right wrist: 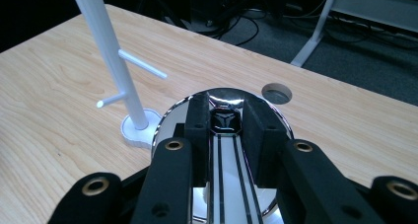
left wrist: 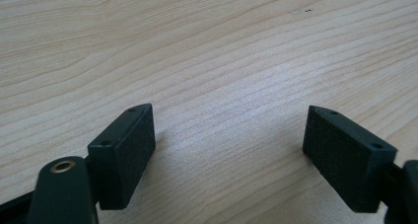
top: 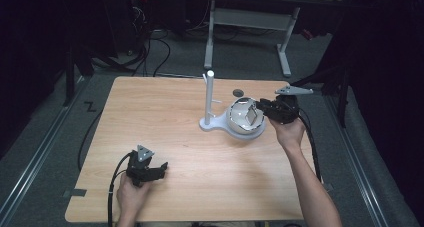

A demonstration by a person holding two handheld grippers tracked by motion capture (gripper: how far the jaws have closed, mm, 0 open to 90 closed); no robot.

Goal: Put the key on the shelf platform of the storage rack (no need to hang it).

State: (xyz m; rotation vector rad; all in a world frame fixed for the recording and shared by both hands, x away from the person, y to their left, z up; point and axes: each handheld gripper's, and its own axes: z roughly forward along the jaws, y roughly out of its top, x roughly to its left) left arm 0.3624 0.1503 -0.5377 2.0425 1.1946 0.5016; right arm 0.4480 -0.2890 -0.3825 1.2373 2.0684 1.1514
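A shiny metal mug (top: 240, 119) sits low over the wooden table (top: 170, 112), right beside the round base of a white peg stand (top: 210, 99). My right gripper (top: 257, 112) reaches in from the right, shut on the mug. In the right gripper view both pads clamp a narrow strip on the mug (right wrist: 224, 94) that looks like its handle, with the right gripper (right wrist: 224, 115) just right of the stand (right wrist: 111, 51) and its two short pegs. My left gripper (top: 150, 171) rests near the front left of the table. Its jaws stand wide apart over bare wood (left wrist: 229, 130).
A round cable hole (top: 238, 92) lies in the table just behind the mug, and the same hole (right wrist: 276, 93) sits beyond the jaws. A white-legged desk (top: 250, 22) and cables stand on the floor past the far edge.
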